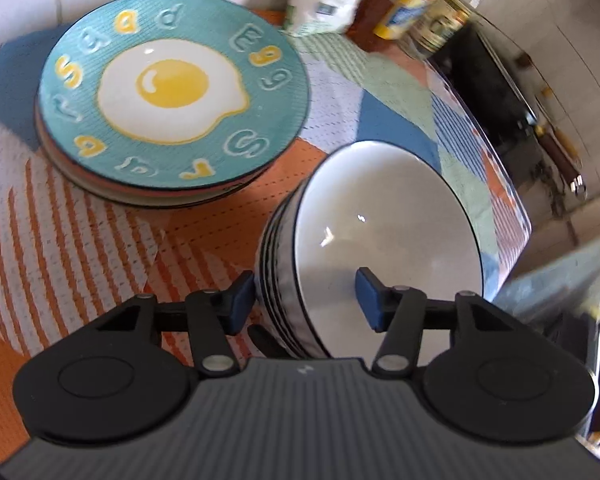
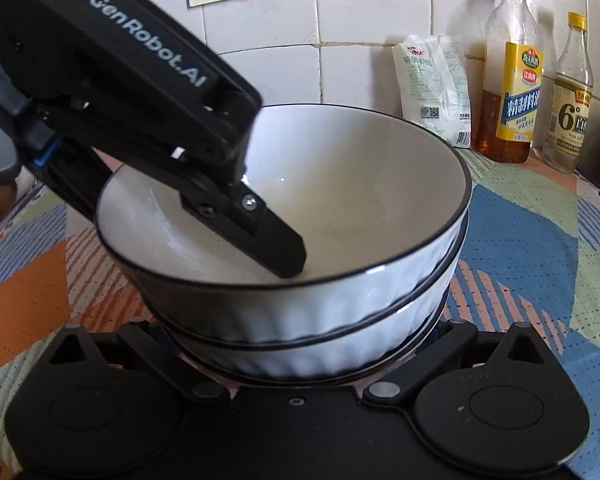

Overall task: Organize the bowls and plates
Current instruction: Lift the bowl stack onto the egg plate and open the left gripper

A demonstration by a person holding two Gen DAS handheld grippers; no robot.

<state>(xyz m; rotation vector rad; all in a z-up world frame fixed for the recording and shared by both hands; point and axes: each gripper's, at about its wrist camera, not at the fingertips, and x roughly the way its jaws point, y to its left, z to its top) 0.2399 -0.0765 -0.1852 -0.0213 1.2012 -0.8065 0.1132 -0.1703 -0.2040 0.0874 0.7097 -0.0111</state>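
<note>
1. My left gripper (image 1: 305, 300) straddles the near wall of the stack of bowls (image 1: 380, 220). One blue pad (image 1: 242, 300) sits outside, against the ribbed side of the stack. The other is inside the top bowl (image 2: 340, 168).
2. In the right wrist view my left inner finger (image 2: 276, 240) slants down into that bowl, its tip close to the near inner wall. The outer finger is hidden behind the bowls.
3. I cannot tell whether these jaws press on the wall or only stand either side of it.
4. My right gripper (image 2: 304, 360) sits low against the near side of the same stack. Its two linkages spread wide to either side of the bottom bowls.
5. The bowls hide my right fingertips, so I cannot tell whether those jaws grip the stack or stand free.
6. The bowls are white inside with dark rims and ribbed sides, several of them nested. The top one sits slightly askew in the one below.
7. The stack of plates (image 1: 172, 92) lies ahead and to the left of my left jaws, apart from the bowls. Its top plate is teal, with a fried egg painted in the middle and letters round the rim.
8. Bowls and plates both rest on a patterned cloth (image 1: 60, 240) of orange, blue and green.
9. Beyond my right jaws, against the tiled wall, stand a white bag (image 2: 432, 88), a bottle with a yellow label (image 2: 512, 80) and a clear bottle (image 2: 568, 96).
</note>
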